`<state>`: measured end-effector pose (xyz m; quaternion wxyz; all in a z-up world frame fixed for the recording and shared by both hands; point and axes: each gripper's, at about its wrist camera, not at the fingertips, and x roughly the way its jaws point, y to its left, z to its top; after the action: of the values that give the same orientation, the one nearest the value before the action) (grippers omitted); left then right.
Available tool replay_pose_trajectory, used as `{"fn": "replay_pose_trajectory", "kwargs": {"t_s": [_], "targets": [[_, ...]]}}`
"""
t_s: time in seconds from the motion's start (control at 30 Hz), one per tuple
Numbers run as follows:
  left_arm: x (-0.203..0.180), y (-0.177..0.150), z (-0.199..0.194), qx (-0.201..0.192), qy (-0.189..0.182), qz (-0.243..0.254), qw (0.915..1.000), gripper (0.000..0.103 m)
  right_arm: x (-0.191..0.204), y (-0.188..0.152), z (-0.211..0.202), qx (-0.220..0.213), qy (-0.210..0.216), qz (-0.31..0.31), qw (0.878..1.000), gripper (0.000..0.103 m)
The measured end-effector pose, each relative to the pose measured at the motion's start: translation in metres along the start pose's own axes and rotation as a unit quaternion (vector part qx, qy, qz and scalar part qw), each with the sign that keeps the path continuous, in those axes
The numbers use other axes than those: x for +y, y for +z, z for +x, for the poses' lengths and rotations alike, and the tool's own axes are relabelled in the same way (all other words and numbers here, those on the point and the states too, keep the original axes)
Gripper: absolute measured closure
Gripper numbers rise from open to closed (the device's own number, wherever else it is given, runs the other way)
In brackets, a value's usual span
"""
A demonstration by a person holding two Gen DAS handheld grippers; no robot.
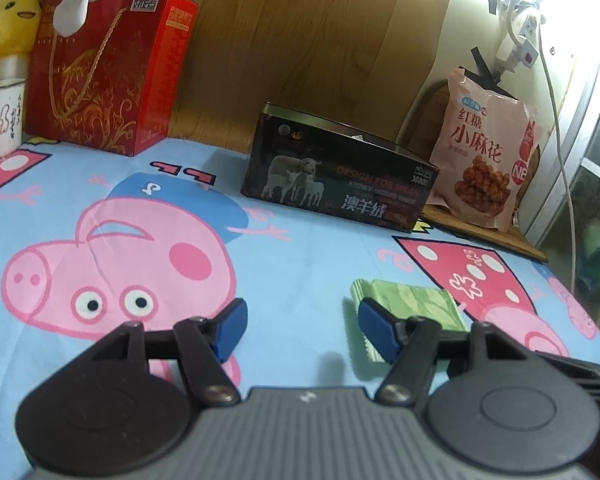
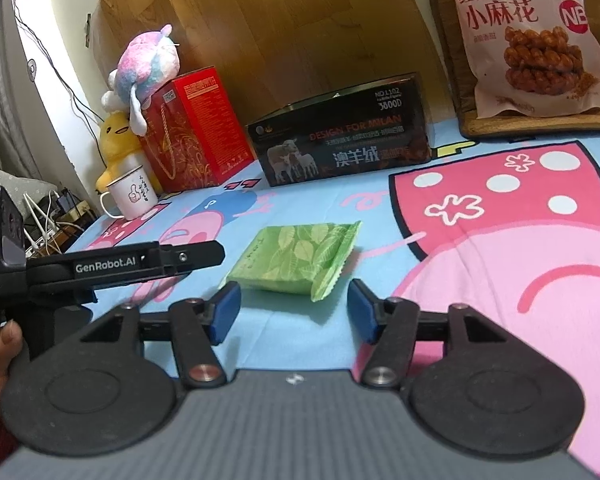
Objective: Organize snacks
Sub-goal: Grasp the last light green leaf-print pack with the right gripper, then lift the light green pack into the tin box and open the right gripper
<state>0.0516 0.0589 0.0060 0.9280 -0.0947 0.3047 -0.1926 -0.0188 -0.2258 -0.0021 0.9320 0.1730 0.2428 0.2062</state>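
A small green leaf-print snack packet (image 2: 298, 258) lies flat on the cartoon-pig cloth, just ahead of my right gripper (image 2: 294, 310), which is open and empty. The same packet (image 1: 410, 310) shows in the left wrist view, partly behind the right finger of my left gripper (image 1: 302, 330), which is open and empty. A black open-top box with sheep artwork (image 1: 336, 178) (image 2: 340, 136) stands at the back. A pink bag of twisted fried snacks (image 1: 484, 148) (image 2: 532, 36) leans against the wall to its right.
A red gift box (image 1: 108, 76) (image 2: 196, 132) stands at the back left with a plush toy (image 2: 148, 68) on top, a yellow plush (image 2: 116, 140) and a white enamel mug (image 2: 130, 194) beside it. The left gripper's body (image 2: 124, 266) shows at the left. A wooden board (image 1: 496, 236) lies under the pink bag. Cables hang at the right (image 1: 560, 140).
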Motion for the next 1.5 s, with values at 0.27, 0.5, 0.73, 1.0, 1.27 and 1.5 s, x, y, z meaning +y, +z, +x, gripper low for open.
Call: {"fn": "replay_pose_trajectory", "kwargs": {"t_s": [0.27,0.5,0.73,1.0,1.27,1.5], "targets": [[0.002,0.001,0.002,0.008,-0.021,-0.005,0.9997,0.034,0.002,0.000,0.000,0.000,-0.005,-0.009,1.000,0.032],[-0.006,0.010,0.011,0.038,-0.055,-0.008,0.9977,0.018,0.012,0.003,0.008,0.016,-0.017,-0.051,0.998,0.025],[-0.028,0.020,0.040,0.076,-0.086,0.020,0.9932,0.063,0.025,0.014,0.034,0.049,-0.034,-0.177,0.982,0.055],[-0.045,0.067,0.025,0.017,-0.087,0.018,0.9959,0.065,0.019,0.052,0.026,-0.014,0.003,-0.185,0.983,0.061],[-0.038,0.171,0.105,-0.031,-0.034,0.031,0.9985,0.051,0.019,0.128,0.105,-0.081,-0.037,-0.279,0.956,0.058],[-0.014,0.158,0.115,-0.013,-0.009,-0.019,0.9997,0.055,0.035,0.068,0.103,-0.111,-0.095,-0.335,0.931,0.040]]}}
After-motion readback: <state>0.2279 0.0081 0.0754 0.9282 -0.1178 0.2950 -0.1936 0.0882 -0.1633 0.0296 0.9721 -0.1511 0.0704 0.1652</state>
